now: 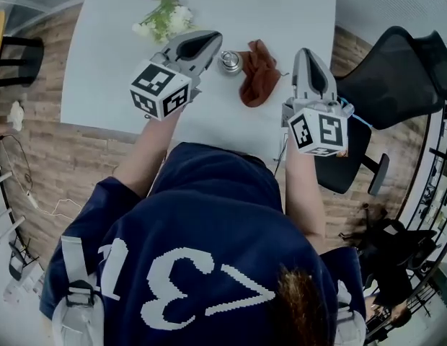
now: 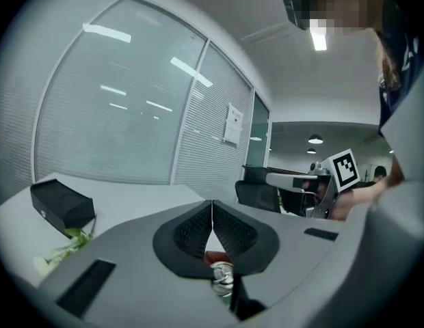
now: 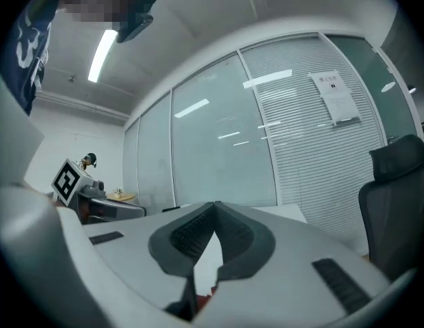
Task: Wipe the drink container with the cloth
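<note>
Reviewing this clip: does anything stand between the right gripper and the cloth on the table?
Nothing visible does. In the head view, only bare table lies between the right gripper and the cloth. The drink container stands beyond the cloth, on its other side.

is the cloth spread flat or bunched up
Bunched up: the cloth lies in a crumpled heap beside the drink container.

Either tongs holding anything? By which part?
Nothing is held. The left tongs and right tongs are both shut and empty; the cloth and drink container lie ungripped on the table.
</note>
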The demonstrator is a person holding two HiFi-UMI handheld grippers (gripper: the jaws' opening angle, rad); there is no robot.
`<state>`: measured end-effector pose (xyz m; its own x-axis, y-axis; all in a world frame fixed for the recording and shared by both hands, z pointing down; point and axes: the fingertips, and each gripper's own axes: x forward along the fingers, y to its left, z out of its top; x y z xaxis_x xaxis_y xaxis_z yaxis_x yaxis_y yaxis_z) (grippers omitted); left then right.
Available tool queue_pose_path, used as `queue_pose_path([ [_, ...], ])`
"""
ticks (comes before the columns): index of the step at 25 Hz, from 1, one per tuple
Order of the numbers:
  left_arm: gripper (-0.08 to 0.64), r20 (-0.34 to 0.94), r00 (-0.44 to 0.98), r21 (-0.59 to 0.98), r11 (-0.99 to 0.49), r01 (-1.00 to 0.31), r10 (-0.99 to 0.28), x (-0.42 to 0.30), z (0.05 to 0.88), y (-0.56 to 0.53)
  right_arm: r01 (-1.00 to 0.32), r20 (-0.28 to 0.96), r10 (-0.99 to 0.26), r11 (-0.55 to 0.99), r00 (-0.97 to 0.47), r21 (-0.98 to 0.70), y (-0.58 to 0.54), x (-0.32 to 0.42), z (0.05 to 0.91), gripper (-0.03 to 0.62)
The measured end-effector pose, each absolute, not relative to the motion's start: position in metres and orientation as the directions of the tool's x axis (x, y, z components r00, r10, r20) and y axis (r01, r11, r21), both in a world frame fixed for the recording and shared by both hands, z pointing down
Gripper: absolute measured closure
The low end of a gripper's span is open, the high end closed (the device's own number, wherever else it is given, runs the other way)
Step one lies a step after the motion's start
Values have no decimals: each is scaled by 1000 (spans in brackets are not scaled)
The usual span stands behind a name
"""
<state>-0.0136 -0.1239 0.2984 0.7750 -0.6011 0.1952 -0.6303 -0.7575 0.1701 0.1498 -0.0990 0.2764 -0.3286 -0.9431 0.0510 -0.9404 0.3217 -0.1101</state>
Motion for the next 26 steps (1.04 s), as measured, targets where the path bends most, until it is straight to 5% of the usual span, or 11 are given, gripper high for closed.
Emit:
queue_pose_path([
  [10,543,69,684,38,-683,-729,-726,-44,246,-127,-945,-33,-948,318,-316,-73,-95,152,213,568],
  [26,543,32,651,25,-651,-759,-758,-54,231,-125,-955,-37,-956,292,-290,-53,-97,156,202,568],
])
